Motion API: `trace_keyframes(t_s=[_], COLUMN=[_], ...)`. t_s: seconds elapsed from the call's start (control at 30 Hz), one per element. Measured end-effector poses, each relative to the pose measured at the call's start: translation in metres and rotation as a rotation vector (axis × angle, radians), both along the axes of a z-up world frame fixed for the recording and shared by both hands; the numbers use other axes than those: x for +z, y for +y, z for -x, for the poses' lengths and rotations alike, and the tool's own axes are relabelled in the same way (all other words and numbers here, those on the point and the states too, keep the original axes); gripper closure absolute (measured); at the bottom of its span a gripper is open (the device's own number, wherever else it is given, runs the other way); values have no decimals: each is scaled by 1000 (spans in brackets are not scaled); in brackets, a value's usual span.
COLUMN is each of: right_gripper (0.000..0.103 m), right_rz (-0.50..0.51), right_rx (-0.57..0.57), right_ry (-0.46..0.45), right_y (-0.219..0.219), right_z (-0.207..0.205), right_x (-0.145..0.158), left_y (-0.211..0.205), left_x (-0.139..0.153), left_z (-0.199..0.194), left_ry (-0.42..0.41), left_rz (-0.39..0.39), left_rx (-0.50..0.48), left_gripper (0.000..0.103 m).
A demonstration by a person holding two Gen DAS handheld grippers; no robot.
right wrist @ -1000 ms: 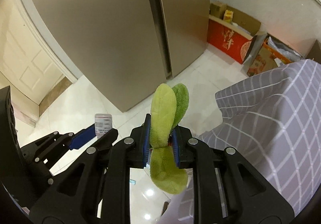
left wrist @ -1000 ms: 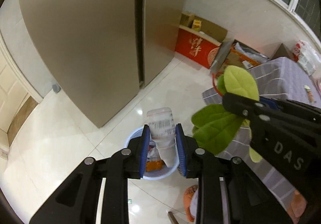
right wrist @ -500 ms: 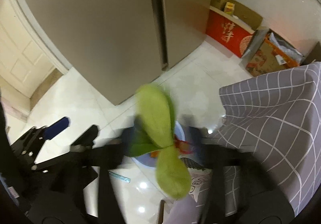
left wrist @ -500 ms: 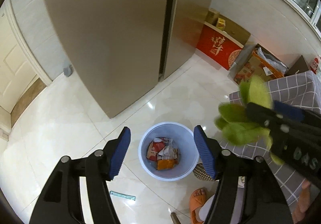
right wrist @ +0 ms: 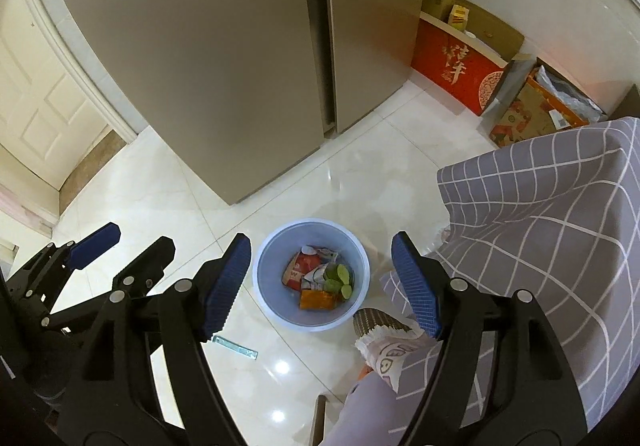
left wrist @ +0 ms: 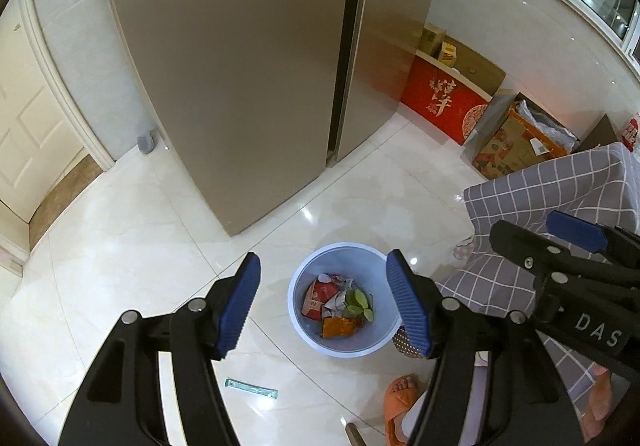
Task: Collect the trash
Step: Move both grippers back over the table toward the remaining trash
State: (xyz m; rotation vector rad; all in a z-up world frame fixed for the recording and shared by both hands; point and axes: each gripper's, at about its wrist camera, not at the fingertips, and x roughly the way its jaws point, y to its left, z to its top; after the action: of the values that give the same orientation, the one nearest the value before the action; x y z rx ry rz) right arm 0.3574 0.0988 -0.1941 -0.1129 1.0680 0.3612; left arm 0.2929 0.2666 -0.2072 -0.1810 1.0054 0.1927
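A pale blue waste bin [left wrist: 376, 346] [right wrist: 272, 302] stands on the tiled floor right below both grippers. Inside it lie red and orange wrappers [left wrist: 320, 296] [right wrist: 298, 270] and green leaves [left wrist: 360, 302] [right wrist: 340, 276]. My left gripper [left wrist: 324, 306] hangs above the bin, open, nothing between its blue pads. My right gripper [right wrist: 320, 286] is also open and empty over the bin; in the left wrist view it shows at the right [left wrist: 560, 242]. The left gripper appears at the lower left of the right wrist view [right wrist: 120, 246].
A tall brown fridge [left wrist: 240, 66] stands behind the bin. A table under a grey checked cloth [right wrist: 540, 214] is at the right. Red and cardboard boxes [left wrist: 444, 102] line the far wall. A thin greenish strip [left wrist: 250, 388] lies on the floor. A person's slippered foot [left wrist: 400, 394] is near the bin.
Both grippers opened. The bottle left the left gripper and the green leaves left the right one; the leaves now lie in the bin. Both hands shifted over the bin.
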Motion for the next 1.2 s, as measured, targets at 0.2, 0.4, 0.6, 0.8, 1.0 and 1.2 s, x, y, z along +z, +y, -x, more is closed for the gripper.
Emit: trace_keyframes(t_s=[0.2,0.4,0.6,0.8,1.0,1.2], right_gripper=[31,31,31,31,30,27], right_rz=[1,-28,-65,-94,-100,-55], right_rx=[-4,-20,-42,-104,-186,-286], right_ry=[-34,-62,-127,-206,-256,-289], right_y=[-13,-34,-62,-111,-166,-228], right_z=[9,19,34,47,63,87], right_x=[14,31,61,94,114,125], left_y=[-4,-19,-46,-87,-140,-195], left_x=[17,41,73,102,125,141], left_z=[7,20,35,49,58,63], left_ry=[-23,-63,-129,-200,-261,-311], left_rz=[-7,-34,-61,-70,-71,-70], left_rx=[12,4,-26,-79,-158,-253], left_gripper=[39,39,38,34,32,28])
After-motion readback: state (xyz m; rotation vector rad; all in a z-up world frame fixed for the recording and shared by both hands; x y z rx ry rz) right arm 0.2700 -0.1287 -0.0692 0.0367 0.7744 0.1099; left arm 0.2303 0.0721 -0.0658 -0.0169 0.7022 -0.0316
